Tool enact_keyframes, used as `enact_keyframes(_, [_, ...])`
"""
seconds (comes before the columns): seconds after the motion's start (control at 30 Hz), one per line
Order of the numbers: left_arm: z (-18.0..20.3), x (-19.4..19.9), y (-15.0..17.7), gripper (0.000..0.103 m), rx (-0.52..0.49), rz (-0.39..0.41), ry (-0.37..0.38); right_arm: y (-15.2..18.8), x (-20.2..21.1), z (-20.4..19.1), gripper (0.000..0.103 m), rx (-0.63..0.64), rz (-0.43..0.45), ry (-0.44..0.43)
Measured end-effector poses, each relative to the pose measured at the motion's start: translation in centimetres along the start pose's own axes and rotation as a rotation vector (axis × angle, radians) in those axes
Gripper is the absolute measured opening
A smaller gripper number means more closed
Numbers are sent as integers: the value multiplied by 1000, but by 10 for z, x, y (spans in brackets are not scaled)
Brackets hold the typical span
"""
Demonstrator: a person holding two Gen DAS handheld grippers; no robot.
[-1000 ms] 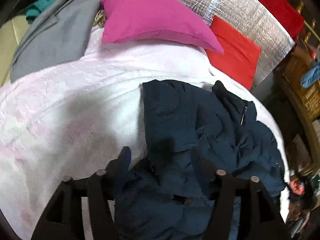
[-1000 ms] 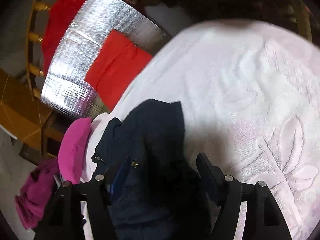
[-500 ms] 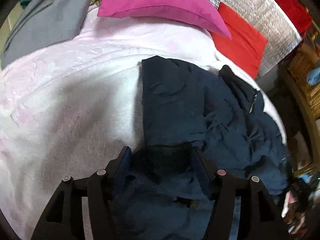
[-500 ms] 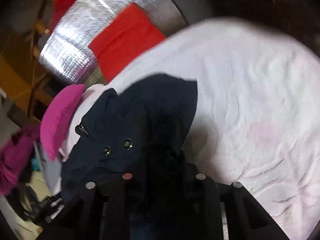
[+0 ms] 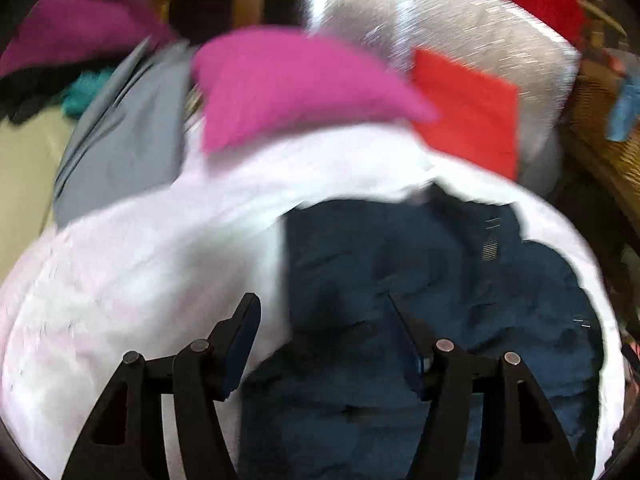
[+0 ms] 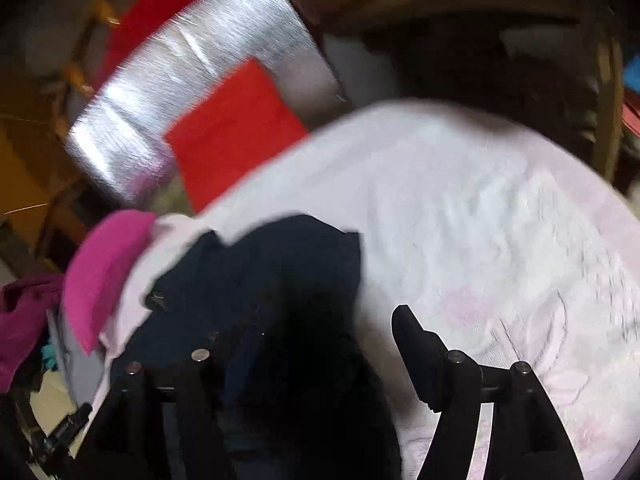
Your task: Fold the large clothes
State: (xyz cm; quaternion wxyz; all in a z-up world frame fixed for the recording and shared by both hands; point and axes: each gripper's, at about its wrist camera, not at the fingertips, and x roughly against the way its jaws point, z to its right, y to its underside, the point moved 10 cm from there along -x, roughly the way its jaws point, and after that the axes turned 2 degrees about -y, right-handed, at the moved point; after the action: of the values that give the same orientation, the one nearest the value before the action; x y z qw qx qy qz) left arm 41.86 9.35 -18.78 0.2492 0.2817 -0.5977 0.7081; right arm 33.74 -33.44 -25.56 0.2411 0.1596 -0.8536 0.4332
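A bed fills the room's middle, covered by a pale pink embossed bedspread (image 5: 140, 280), and both views are smeared by motion. On it lies the dark navy jacket (image 5: 420, 280), crumpled, in the lower centre and right of the left view and the lower left of the right view, its straight folded edge running down against the pink cloth.

The left tool (image 5: 324, 332) hangs over the jacket's near part with its jaws apart and nothing pinched; the cloth lies below them, not between the pads. The right tool (image 6: 316, 344) has just been opening after a brief squeeze half a second ago, and its jaws now stand apart above the jacket's edge, with no cloth caught in them that I can make out, though the left finger is lost against the dark fabric.

Both tools sit higher than a second ago, so a fold looks just laid and let go; the next grip is yet to come.

Beyond the jacket, a magenta pillow (image 5: 296, 88) rests at the bed's head, a grey garment (image 5: 120, 148) to its left, and a red cushion (image 5: 468, 120) leans on a silver foil panel (image 5: 460, 24).
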Motion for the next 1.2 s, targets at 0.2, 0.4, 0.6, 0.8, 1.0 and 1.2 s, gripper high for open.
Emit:
enact_keyframes(0.2, [79, 4, 14, 65, -106, 3, 172, 43, -15, -77, 33, 174, -111, -166])
enact_keyframes(0.4, [110, -29, 44, 65, -132, -145, 252, 90, -49, -111, 33, 244, -251, -207])
enact_keyframes(0.6, [107, -48, 71, 65, -148, -243, 233, 124, -63, -88, 32, 233, -416, -177])
enact_keyframes(0.8, [108, -54, 92, 66, -275, -240, 165, 135, -67, -92, 32, 286, -417, -144])
enact_keyframes(1.0, [102, -46, 78, 66, -218, -260, 206, 119, -56, -97, 34, 220, -449, -207])
enact_keyframes(1.2, [81, -13, 43, 66, -193, -124, 207, 62, -23, -74, 34, 95, -279, -263])
